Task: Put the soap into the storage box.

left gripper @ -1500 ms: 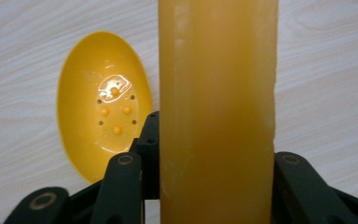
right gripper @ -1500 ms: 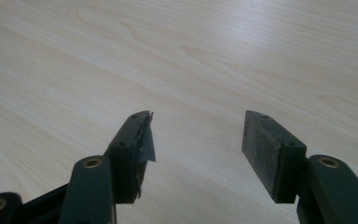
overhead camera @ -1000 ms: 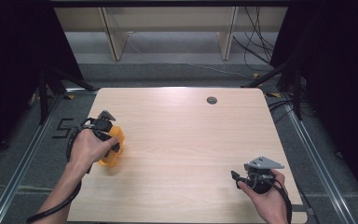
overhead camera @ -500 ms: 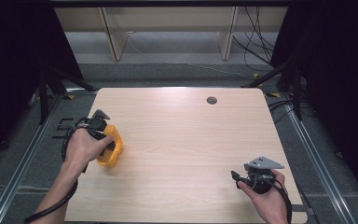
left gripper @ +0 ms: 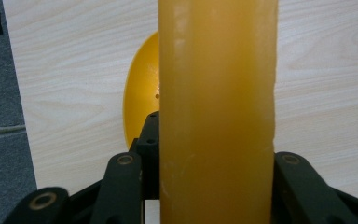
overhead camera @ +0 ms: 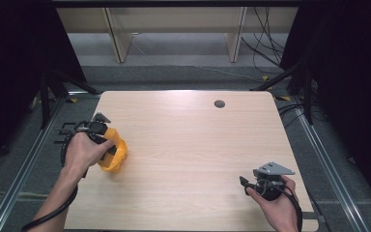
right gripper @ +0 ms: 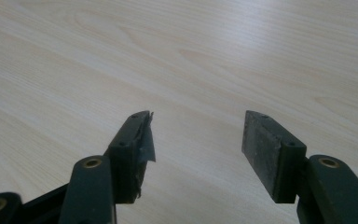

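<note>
Now we hold the yellow scoop (left gripper: pixel 216 121) in our left gripper (overhead camera: pixel 107 145), near the table's (overhead camera: pixel 188 145) left edge.
Its handle runs straight away between the clamped jaws, bowl at the far end; we read no writing. Our right gripper (right gripper: pixel 196 140) gapes wide, holding nothing.

table (overhead camera: pixel 183 145): light wood | grommet hole (overhead camera: pixel 219 104): far edge, right of centre | shelf legs (overhead camera: pixel 118 41): beyond table

Left forearm enters from the bottom left, angled up and slightly right; left hand (overhead camera: pixel 82 152) wraps the left gripper (overhead camera: pixel 107 145), jaws clamped on something wide between them. Right hand (overhead camera: pixel 275 205) at lower right grips the right gripper (right gripper: pixel 196 140), pointing left, jaws parted with nothing between them.
</note>
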Available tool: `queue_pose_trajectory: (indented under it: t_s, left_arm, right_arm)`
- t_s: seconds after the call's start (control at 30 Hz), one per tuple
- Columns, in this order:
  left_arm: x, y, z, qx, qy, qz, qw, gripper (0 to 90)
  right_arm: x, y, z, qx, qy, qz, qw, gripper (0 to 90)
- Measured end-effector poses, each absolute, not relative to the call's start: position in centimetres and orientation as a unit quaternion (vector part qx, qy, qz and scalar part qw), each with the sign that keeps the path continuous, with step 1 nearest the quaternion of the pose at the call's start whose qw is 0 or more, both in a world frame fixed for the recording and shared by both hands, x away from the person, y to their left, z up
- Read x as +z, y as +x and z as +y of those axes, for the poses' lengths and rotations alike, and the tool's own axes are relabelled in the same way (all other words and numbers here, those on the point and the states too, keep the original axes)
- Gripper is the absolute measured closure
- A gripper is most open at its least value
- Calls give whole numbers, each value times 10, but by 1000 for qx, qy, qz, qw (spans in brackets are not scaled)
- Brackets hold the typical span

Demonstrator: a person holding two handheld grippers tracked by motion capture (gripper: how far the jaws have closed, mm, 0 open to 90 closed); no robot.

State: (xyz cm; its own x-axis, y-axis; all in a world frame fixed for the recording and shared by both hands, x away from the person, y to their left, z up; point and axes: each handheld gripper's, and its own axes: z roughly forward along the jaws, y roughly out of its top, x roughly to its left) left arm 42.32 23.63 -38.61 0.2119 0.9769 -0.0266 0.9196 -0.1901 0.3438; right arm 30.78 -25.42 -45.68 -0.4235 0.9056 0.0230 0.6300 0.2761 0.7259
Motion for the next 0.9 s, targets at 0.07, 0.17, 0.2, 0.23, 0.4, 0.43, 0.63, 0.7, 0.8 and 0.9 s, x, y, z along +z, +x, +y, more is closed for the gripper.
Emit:
queue_pose_trajectory:
  t_s: [0.07,0.17,0.2,0.23,0.4,0.43,0.63,0.7,0.8,0.9]
  left_arm:
    - [-387,423,237,100,767,617,145,602]
    - [-388,424,238,103,768,616,146,603]
    - [-389,424,238,103,768,615,147,603]
    - [-389,424,239,101,768,616,143,602]
    - [-393,425,241,101,771,612,144,603]
    - [-393,425,242,103,769,614,146,602]
    - [-396,427,243,105,774,609,142,602]
    - [-397,427,243,104,772,610,144,602]
    - [-397,428,243,105,774,608,141,602]
    - [-399,429,242,103,773,610,142,602]
  right_arm:
    - [-457,308,-254,340,496,773,204,429]
    - [-457,308,-254,339,497,773,203,429]
    - [-457,308,-254,340,495,773,205,429]
    - [-457,308,-254,341,495,773,205,429]
    - [-457,308,-254,339,496,773,204,429]
    - [-459,309,-254,345,485,778,202,429]
    - [-458,310,-254,346,484,778,203,429]
    - [-459,310,-255,344,477,781,208,429]
    - [-460,310,-255,343,477,782,208,429]
    - [-459,309,-255,342,481,780,210,429]
